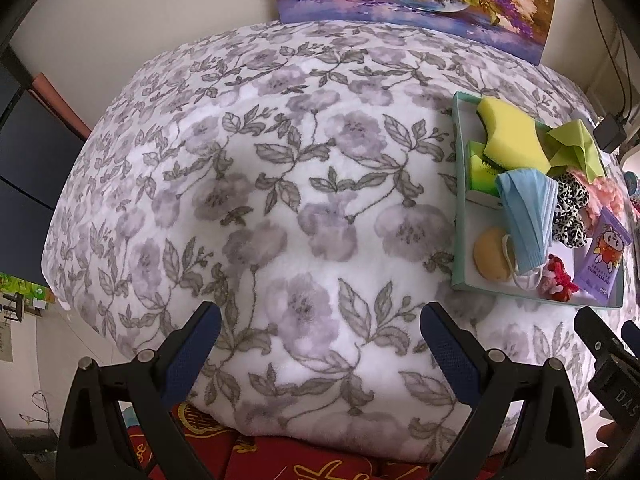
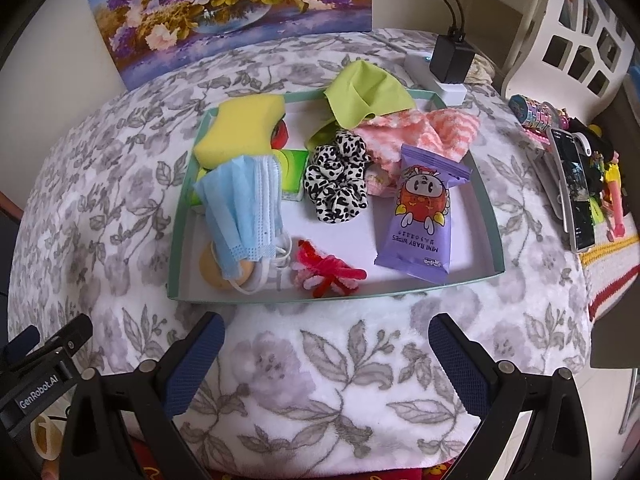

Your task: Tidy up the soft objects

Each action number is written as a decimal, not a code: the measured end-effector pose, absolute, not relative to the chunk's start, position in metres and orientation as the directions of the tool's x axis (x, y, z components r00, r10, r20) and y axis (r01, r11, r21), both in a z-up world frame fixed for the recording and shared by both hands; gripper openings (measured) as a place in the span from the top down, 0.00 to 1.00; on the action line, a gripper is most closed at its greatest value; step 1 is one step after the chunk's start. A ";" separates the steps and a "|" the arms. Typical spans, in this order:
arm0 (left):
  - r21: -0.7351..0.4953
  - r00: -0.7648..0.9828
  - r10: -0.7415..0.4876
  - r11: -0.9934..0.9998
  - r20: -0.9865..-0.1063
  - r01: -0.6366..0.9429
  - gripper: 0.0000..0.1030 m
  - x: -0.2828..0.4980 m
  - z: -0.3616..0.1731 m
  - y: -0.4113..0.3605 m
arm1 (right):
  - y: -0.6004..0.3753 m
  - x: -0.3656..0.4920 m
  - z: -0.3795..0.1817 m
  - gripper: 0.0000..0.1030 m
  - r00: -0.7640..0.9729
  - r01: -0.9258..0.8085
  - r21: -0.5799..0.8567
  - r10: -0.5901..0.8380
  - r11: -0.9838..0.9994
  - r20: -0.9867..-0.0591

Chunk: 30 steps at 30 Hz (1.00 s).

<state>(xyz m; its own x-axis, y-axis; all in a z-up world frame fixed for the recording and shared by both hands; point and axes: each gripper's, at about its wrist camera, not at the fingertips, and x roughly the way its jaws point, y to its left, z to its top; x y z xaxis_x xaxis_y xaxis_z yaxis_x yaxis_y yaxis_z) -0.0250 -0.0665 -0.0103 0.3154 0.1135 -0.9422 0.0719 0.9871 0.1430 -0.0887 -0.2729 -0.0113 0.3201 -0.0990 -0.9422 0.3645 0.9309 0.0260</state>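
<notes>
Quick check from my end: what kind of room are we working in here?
Most likely a home, perhaps a bedroom or living room. A fleecy floral blanket covers the work surface, a flower painting leans on the wall behind, and a phone and charger sit nearby. The tray holds household soft items.

purple wipes packet (image 2: 420, 212): "MINI BABY WIPES", printed upside down | left gripper (image 2: 40, 396), lower left: "GenRobot.AI"

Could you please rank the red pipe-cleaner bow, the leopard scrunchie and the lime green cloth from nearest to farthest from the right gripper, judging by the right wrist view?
From the right gripper, open and short of the tray:
1. Red pipe-cleaner bow, at the tray's near edge.
2. Leopard scrunchie, mid-tray.
3. Lime green cloth, draped over the far rim.
</notes>
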 end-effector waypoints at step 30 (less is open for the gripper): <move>0.147 0.319 0.116 0.986 -0.941 0.076 0.03 -0.022 -0.010 -0.068 | -0.271 -0.085 -0.014 0.00 0.307 0.340 0.002 -0.109 0.940 -0.945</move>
<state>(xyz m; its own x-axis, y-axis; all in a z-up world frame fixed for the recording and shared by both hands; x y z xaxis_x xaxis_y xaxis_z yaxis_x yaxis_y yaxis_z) -0.0219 -0.0685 -0.0097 0.3186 0.1156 -0.9408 0.0764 0.9862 0.1470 -0.0847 -0.2708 -0.0142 0.3072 -0.1089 -0.9454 0.3404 0.9403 0.0023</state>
